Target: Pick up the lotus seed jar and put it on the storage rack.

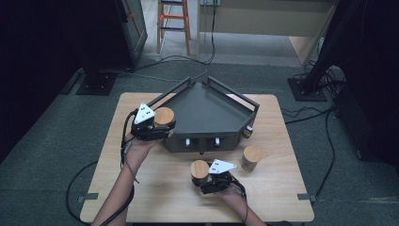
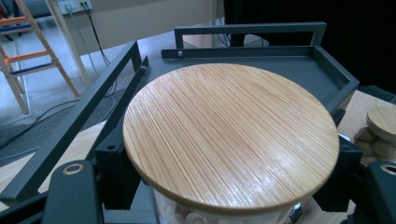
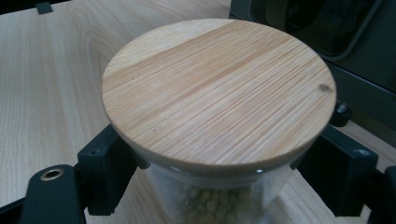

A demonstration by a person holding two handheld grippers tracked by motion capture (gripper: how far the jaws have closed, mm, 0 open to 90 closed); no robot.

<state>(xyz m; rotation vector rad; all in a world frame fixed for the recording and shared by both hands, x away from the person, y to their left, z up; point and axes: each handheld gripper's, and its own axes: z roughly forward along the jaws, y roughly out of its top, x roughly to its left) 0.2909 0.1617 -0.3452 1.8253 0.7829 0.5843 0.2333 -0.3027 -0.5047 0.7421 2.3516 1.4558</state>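
My left gripper (image 1: 159,126) is shut on a glass jar with a round bamboo lid (image 1: 163,116), held against the left rail of the dark grey tray (image 1: 207,110). In the left gripper view that lid (image 2: 229,140) sits between both black jaws, with the tray (image 2: 299,70) beyond it. My right gripper (image 1: 207,180) is shut on a second bamboo-lidded jar (image 1: 200,168) over the table in front of the tray. The right gripper view shows its lid (image 3: 219,93) and green beans (image 3: 210,200) inside the glass, a jaw pressed to each side.
A third lidded jar (image 1: 251,157) stands free on the wooden table (image 1: 155,193), right of the tray's front; another lidded jar (image 2: 382,122) shows at the right edge of the left gripper view. Cables, dark stands and an orange stepladder (image 1: 173,21) lie on the floor beyond.
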